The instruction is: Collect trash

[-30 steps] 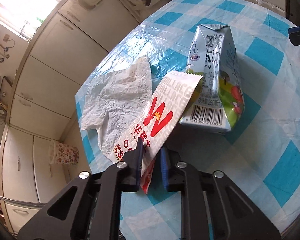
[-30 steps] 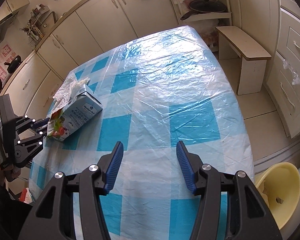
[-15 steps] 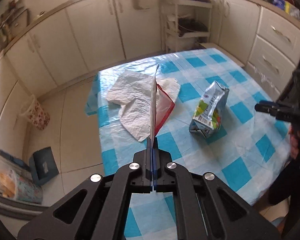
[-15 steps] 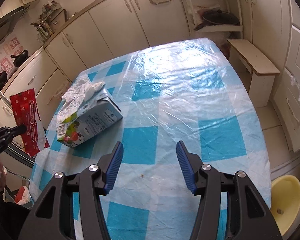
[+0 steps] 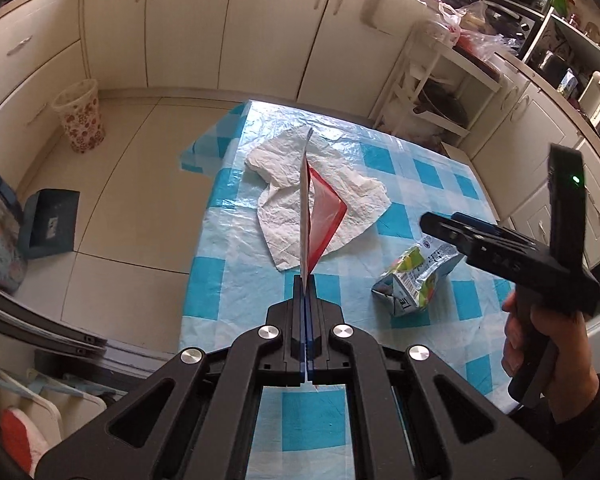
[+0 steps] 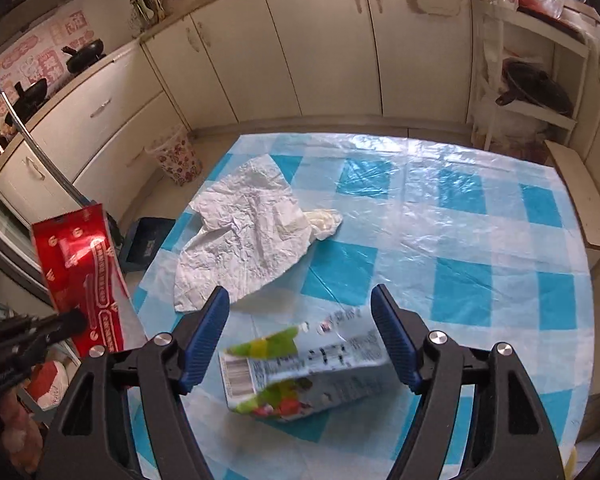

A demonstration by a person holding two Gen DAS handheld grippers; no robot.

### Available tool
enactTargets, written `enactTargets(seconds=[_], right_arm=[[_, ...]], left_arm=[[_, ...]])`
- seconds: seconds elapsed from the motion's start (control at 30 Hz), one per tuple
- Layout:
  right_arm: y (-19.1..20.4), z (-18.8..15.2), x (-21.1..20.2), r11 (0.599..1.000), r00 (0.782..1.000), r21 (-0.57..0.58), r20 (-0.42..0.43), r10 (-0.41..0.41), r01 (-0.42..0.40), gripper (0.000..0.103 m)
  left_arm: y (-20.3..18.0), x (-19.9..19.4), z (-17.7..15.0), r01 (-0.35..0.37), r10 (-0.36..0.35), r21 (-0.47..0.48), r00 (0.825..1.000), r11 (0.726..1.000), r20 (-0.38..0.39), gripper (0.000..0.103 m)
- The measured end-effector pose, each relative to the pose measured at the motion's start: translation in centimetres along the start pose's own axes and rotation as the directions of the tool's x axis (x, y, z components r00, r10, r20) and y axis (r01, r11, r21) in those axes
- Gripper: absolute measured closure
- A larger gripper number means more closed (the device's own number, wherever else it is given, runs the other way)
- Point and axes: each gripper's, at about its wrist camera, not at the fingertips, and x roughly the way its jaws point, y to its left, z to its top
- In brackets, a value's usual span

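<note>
My left gripper [image 5: 305, 280] is shut on a red snack wrapper [image 5: 320, 216] and holds it edge-on above the table's near-left edge; the wrapper also shows in the right wrist view [image 6: 80, 276]. My right gripper [image 6: 300, 336] is open, its blue fingers on either side of and above a crushed milk carton [image 6: 300, 376] lying on the blue-checked table [image 6: 480, 240]. The carton also shows in the left wrist view [image 5: 416, 276]. A crumpled white paper [image 6: 244, 236] lies on the table's far left part.
A floral waste bin [image 5: 80, 116] stands on the floor by the cabinets. A dark dustpan [image 5: 50, 222] lies on the floor left of the table. A shelf rack [image 6: 532, 92] with a pan and a low bench [image 6: 580, 200] stand at the right.
My left gripper has lifted the red wrapper off the table and drawn back. My right gripper has moved left to hover over the milk carton.
</note>
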Motion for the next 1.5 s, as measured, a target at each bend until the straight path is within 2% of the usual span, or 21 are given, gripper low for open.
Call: enactTargets(seconds=[0.13,0.23,0.27,0.3,0.33,0.4,0.53,0.67,0.73,0.8,0.83,0.87,0.9,0.93,1.0,1.17,1.23,1.3,1.37,1.43,1.5], right_arm=[[-0.1,1.5,4.5,0.995,0.994,0.098,-0.106,-0.009,0.019,0.036],[0.2,2.2,5.8,0.99,0.995,0.138,-0.102,-0.004,0.018,0.042],[0.3,2.4,6.2,0.988,0.994,0.154,-0.107,0.026,-0.009,0.05],[0.3,2.4,6.8,0.98,0.989,0.189,-0.127,0.081,-0.056,0.071],[0.5,2.4,7.0,0.976,0.986,0.203,-0.135,0.101,-0.072,0.086],[0.9,2.3,6.7,0.974,0.984,0.199,-0.117,0.132,-0.107,0.099],[1.1,1.5,2.8,0.96,0.975,0.177,-0.008,0.222,-0.217,0.101],[0.1,-0.4,-3.7,0.94,0.951,0.157,0.106,0.29,-0.304,0.101],[-0.5,-1.3,-6.2,0.94,0.947,0.139,0.128,0.294,-0.311,0.101],[-0.8,-1.7,-7.1,0.951,0.956,0.12,0.102,0.274,-0.286,0.101],[-0.9,-1.7,-7.0,0.963,0.967,0.108,0.082,0.24,-0.248,0.098],[-0.7,-1.6,-6.8,0.974,0.977,0.091,0.066,0.204,-0.209,0.09],[-0.5,-1.2,-5.9,0.979,0.982,0.079,0.056,0.182,-0.186,0.053],[-0.1,-0.8,-5.1,0.986,0.987,0.062,0.059,0.152,-0.155,0.03],[1.0,0.2,-3.0,0.995,0.994,-0.004,0.038,0.103,-0.103,0.028],[4.9,3.4,4.8,0.995,0.998,-0.101,-0.07,0.01,-0.017,0.027],[6.8,4.2,7.6,0.99,0.994,-0.142,-0.106,-0.017,0.002,0.019],[8.8,4.8,10.0,0.977,0.99,-0.213,-0.131,-0.052,0.023,0.014],[10.1,5.2,11.8,0.954,0.983,-0.286,-0.134,-0.126,0.084,0.013],[10.4,5.2,12.8,0.939,0.974,-0.322,-0.146,-0.174,0.12,0.013],[10.0,4.9,13.6,0.939,0.968,-0.323,-0.173,-0.182,0.119,0.013]], left_arm=[[0.7,-0.7,0.2,-0.003,0.003,-0.007,1.0,1.0,0.018,0.102],[1.1,-0.9,0.4,0.001,-0.001,-0.013,1.0,1.0,0.018,0.102],[1.2,-1.0,0.5,0.002,-0.001,-0.014,1.0,1.0,0.019,0.102],[1.2,-1.0,0.6,0.0,0.0,-0.017,1.0,1.0,0.02,0.102],[1.4,-1.0,0.6,0.0,0.0,-0.022,1.0,1.0,0.021,0.102],[1.8,-1.1,0.8,0.007,-0.006,-0.035,1.0,0.999,0.021,0.102],[2.1,-1.4,0.7,0.008,-0.007,-0.044,1.0,0.999,0.026,0.102],[1.8,-1.7,0.7,0.012,-0.011,-0.041,0.999,0.999,0.032,0.102],[1.6,-1.7,0.6,0.006,-0.005,-0.042,1.0,0.999,0.03,0.102],[1.7,-1.9,0.6,0.01,-0.008,-0.066,1.0,0.998,0.029,0.102],[1.8,-2.4,0.5,0.018,-0.015,-0.084,0.999,0.996,0.04,0.102],[1.9,-3.0,0.4,0.027,-0.022,-0.094,0.998,0.995,0.056,0.102],[1.9,-3.5,0.3,0.026,-0.019,-0.096,0.997,0.995,0.073,0.102],[1.8,-3.9,0.1,0.012,-0.004,-0.091,0.996,0.996,0.09,0.102],[1.8,-4.5,-0.1,-0.025,0.033,-0.079,0.993,0.997,0.111,0.102],[4.0,-5.5,0.2,-0.031,0.046,-0.117,0.99,0.993,0.13,0.102],[5.2,-5.6,0.3,-0.02,0.039,-0.143,0.991,0.989,0.126,0.102],[6.2,-5.3,0.4,-0.004,0.022,-0.167,0.994,0.986,0.111,0.102],[6.8,-4.6,0.4,-0.005,0.02,-0.178,0.997,0.984,0.08,0.102],[6.9,-3.6,0.4,-0.016,0.024,-0.178,0.999,0.984,0.04,0.102],[7.2,-2.7,0.3,-0.019,0.02,-0.18,1.0,0.984,0.006,0.102]])
